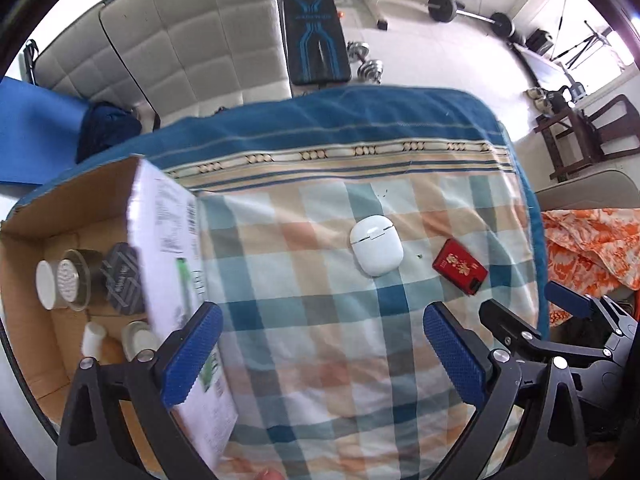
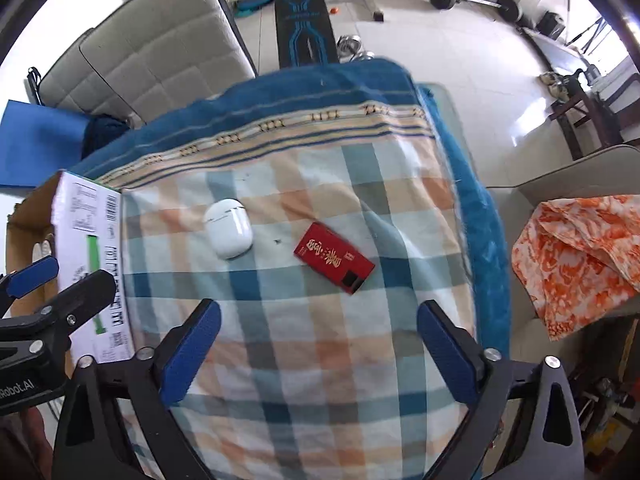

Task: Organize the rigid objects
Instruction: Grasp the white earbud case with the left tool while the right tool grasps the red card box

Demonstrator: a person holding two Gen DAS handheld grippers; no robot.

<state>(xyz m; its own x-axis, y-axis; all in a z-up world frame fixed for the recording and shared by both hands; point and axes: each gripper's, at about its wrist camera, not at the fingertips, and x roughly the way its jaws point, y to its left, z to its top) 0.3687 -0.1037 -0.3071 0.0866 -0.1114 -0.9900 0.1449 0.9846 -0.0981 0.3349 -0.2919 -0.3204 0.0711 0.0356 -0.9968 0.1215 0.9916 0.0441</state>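
Note:
A white earbud case (image 1: 376,246) (image 2: 229,228) and a red box with gold lettering (image 1: 460,266) (image 2: 334,258) lie apart on the checkered cloth (image 1: 312,320). At the left stands an open cardboard box (image 1: 80,192) holding a round tin (image 1: 76,280), a dark patterned block (image 1: 122,284) and small white containers (image 1: 94,338). Its labelled flap (image 1: 168,260) (image 2: 88,232) stands up. My left gripper (image 1: 322,354) hangs open over the cloth, near side of the case, nothing between its fingers. My right gripper (image 2: 320,344) is open above the cloth, below the red box.
The cloth-covered surface ends in a blue border (image 1: 360,120) at the far side and right. An orange patterned cloth (image 2: 580,248) lies to the right. Beyond are grey cushions (image 1: 180,52), a black bench (image 1: 316,40), dumbbells (image 1: 366,62) and a dark wooden chair (image 1: 592,136).

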